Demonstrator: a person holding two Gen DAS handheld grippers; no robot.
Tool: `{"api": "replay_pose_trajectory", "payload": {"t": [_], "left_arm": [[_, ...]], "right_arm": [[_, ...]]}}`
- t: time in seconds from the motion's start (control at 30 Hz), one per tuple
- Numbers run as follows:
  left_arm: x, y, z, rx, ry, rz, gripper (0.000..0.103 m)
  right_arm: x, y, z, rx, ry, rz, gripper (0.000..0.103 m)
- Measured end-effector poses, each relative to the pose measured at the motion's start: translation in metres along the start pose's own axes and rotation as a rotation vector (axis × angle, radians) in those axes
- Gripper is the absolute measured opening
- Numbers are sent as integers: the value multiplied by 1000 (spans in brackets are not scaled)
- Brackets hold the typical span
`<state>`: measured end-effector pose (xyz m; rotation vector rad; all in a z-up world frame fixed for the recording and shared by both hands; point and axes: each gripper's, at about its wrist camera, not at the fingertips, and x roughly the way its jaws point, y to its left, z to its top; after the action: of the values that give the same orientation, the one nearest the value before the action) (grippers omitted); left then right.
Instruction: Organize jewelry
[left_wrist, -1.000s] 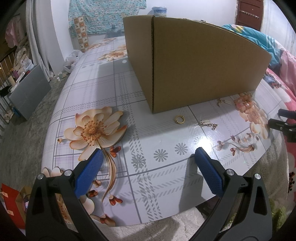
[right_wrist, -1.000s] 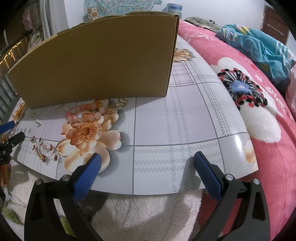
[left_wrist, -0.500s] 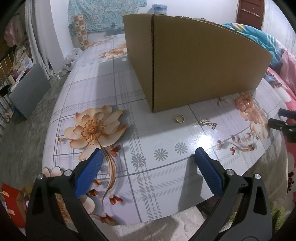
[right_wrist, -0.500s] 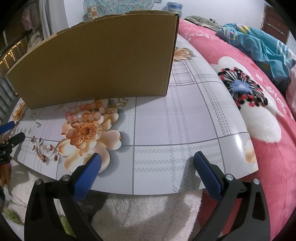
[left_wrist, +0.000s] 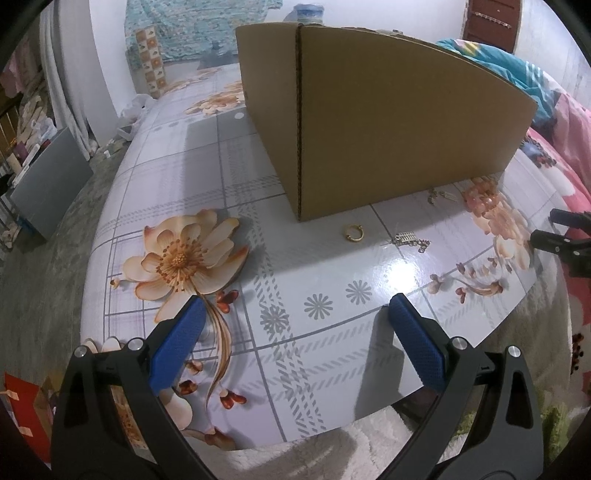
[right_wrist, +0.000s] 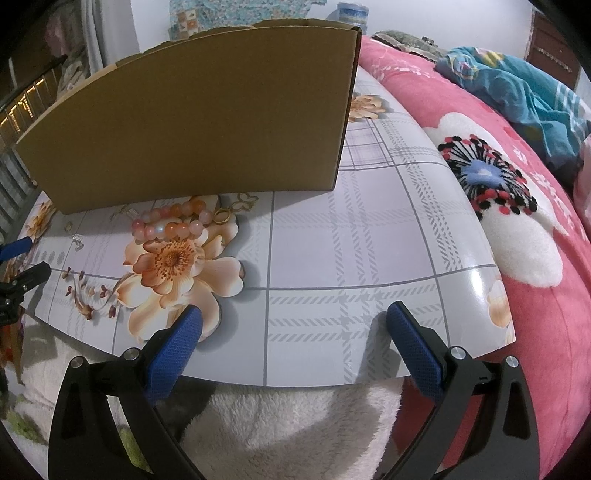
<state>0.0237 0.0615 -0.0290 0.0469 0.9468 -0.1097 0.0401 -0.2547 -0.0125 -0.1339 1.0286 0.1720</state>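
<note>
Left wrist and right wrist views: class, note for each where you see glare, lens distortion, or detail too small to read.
Left wrist view: bright glare on the glossy table; the cardboard box edge bows from fisheye. Right wrist view: no strong glare; box top curves too; the bead bracelet is clear, the small pieces left of it too tiny to identify.

The left claw (left_wrist: 295, 325) hung wide open over the near edge of the glossy flower-printed surface (left_wrist: 207, 173), its blue-padded fingers (left_wrist: 177, 345) at six o'clock holding nothing. A tall brown cardboard box (left_wrist: 388, 125) stood at twelve to one o'clock. Just before its near corner lay a small gold ring (left_wrist: 354, 233), and beside that, toward three o'clock, a silver chain piece (left_wrist: 408, 239). The black tip of the right claw (left_wrist: 563, 236) showed at three o'clock.
</note>
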Motion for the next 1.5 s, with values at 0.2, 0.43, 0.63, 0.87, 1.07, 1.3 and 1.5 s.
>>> {"api": "replay_pose_trajectory", "payload": {"t": [0.2,0.43,0.63,0.87,1.07,1.3,1.5], "left_arm": [[0,0,0,0,5,-1,96],[0,-1,0,-3,4,2,96],[1,-2,0,-8,3,6,96],[1,-2,1,-8,0,6,96],[0,-3,0,-10,-10,10,96],[-17,-1,-6,-27,-103,-56,89],[-28,-7,-4,26,-167,-86,60]], "right_arm": [[-1,0,0,-7,2,0,97],[0,0,3,-14,17,4,97],[1,0,4,-10,26,13,97],[3,-2,6,-7,29,14,97],[3,-3,6,-22,28,20,97],[-9,-2,6,-3,-13,90,97],[-31,22,16,-21,-115,261,87]]}}
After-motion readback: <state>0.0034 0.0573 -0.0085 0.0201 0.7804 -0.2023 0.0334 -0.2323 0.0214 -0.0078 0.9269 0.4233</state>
